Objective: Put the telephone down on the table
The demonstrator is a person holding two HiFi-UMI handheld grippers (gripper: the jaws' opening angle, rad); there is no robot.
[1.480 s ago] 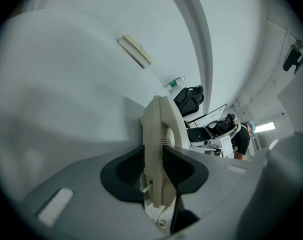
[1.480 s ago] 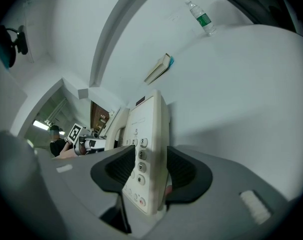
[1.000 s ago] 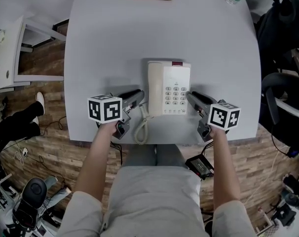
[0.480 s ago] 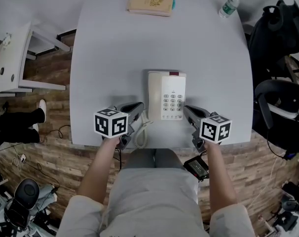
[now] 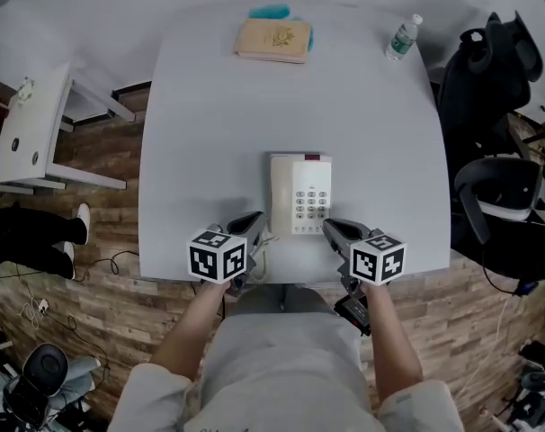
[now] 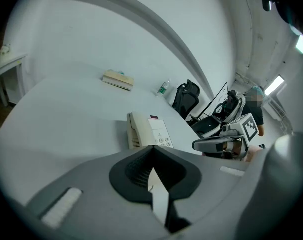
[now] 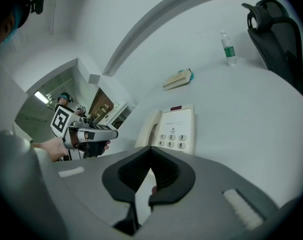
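Telephone (image 5: 299, 193): lies flat on the table (image 5: 192, 133) with its handset in the cradle, close to the front edge; the put-down looks done.
Left gripper (image 5: 254, 218): just left of the telephone and apart from it, jaws pressed together with nothing between them.
Right gripper (image 5: 330, 227): just right of the telephone and clear of it, jaws closed and empty.
Risk, left: the coiled cord (image 5: 260, 246) hangs off the telephone's front left corner, right beside the left gripper. A careless sweep there could hook it and drag the set.
Risk, front: the telephone has little table in front of it, so a tug on the cord could pull it over the edge.
Risk, right: an inward swing of the right gripper would knock the telephone's keypad side and skew it.
Side table (image 5: 39, 124): white, well left of the telephone, off the main table.
Book (image 5: 272, 40): tan, far behind the telephone.
Bottle (image 5: 402, 37): behind the telephone and to its right.
Chair (image 5: 488, 70): black, well right of the telephone, beyond the table.
In the way: nothing lies between the telephone and either gripper.
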